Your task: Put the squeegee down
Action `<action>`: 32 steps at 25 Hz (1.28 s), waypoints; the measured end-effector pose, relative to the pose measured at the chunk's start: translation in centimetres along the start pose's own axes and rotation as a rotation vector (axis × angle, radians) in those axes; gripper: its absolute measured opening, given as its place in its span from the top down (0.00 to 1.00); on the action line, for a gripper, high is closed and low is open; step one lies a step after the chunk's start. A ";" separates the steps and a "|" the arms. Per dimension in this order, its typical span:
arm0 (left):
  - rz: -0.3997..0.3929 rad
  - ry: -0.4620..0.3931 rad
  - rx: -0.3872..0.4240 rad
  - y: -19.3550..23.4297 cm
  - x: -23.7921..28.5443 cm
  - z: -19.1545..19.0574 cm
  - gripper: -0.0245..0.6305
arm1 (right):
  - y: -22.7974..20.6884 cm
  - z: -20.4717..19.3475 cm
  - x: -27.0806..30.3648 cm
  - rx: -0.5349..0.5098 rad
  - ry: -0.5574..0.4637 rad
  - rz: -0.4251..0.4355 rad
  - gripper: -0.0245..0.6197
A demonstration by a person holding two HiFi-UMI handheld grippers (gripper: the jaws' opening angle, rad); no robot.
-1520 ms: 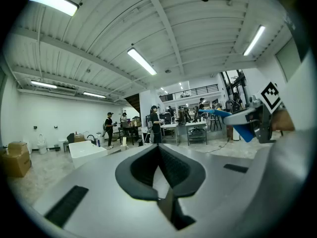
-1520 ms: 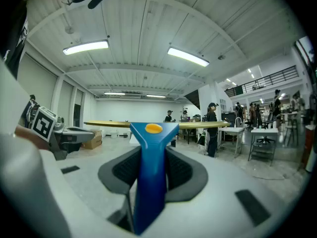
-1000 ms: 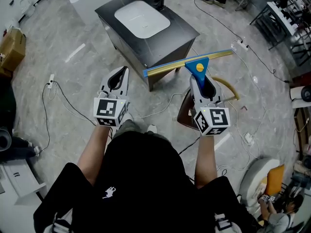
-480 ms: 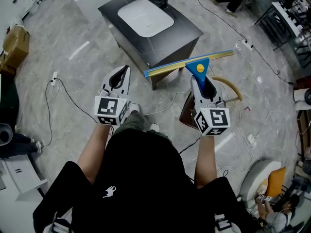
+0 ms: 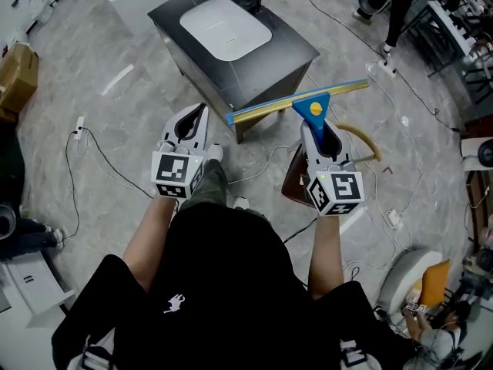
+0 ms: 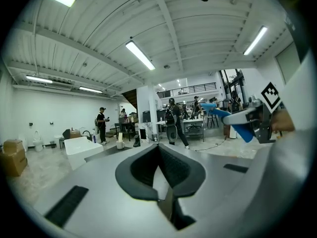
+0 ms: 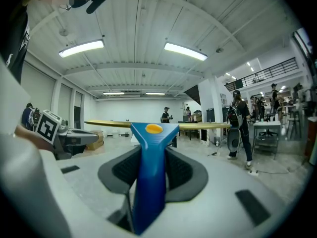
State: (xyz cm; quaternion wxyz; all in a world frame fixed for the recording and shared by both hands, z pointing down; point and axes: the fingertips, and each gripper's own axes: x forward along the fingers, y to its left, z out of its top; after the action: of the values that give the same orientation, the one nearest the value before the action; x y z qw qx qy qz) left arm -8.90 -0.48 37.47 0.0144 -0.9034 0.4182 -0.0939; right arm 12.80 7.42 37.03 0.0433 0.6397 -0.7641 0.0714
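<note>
Well, on my left side, the left gripper [image 5: 199,111] is empty with its jaws pressed together. I carry it level and apart from the tool, where it cannot snag anything. It has no job in this step, as I read it.

Moving right, the squeegee [image 5: 311,106] sits in the right gripper [image 5: 315,127], whose jaws are clamped on the blue handle [image 7: 147,177] from both sides. Gripping it there lets the yellow blade [image 5: 269,107] stick out ahead and lie crosswise, roughly level, so it can meet a flat surface along its whole length.

The tool hangs in the air above the floor [image 5: 115,122], which is strewn with cables. Its blade's left end is near the front corner of the black cabinet [image 5: 295,51], whose top holds a white basin [image 5: 226,27]. It touches nothing yet, so the putting down is not done. I judge the bare cabinet top beside the basin to be the likeliest resting place. The grip should hold until the blade is supported.
</note>
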 end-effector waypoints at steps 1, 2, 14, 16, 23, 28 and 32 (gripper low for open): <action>-0.002 0.002 -0.001 0.3 0.4 -0.1 0.96 | 0.0 0.1 0.5 -0.001 0.003 0.000 0.75; -0.005 0.003 -0.003 0.7 0.9 -0.2 0.96 | 0.0 0.1 1.0 -0.002 0.005 0.001 0.75; -0.074 0.028 -0.019 7.3 9.8 -1.3 0.96 | -1.6 1.1 10.4 0.039 0.030 -0.042 0.75; -0.093 0.028 -0.021 8.5 11.8 -1.3 0.96 | -2.0 1.2 12.4 0.040 0.042 -0.050 0.75; -0.150 0.041 -0.036 12.5 17.5 -1.5 0.96 | -3.4 1.6 18.4 0.047 0.077 -0.088 0.75; -0.180 0.048 -0.036 15.4 21.3 -1.8 0.96 | -4.2 2.4 21.9 0.044 0.085 -0.134 0.75; -0.230 0.053 -0.035 16.5 24.3 -2.2 0.96 | -4.7 3.0 24.1 0.035 0.086 -0.168 0.75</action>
State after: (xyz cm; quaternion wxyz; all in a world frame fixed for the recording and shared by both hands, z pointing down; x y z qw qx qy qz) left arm -6.30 -29.51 41.80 -0.0232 -0.9427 0.3136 -0.1116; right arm 13.19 -17.27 38.10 0.0709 0.6987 -0.7036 0.1084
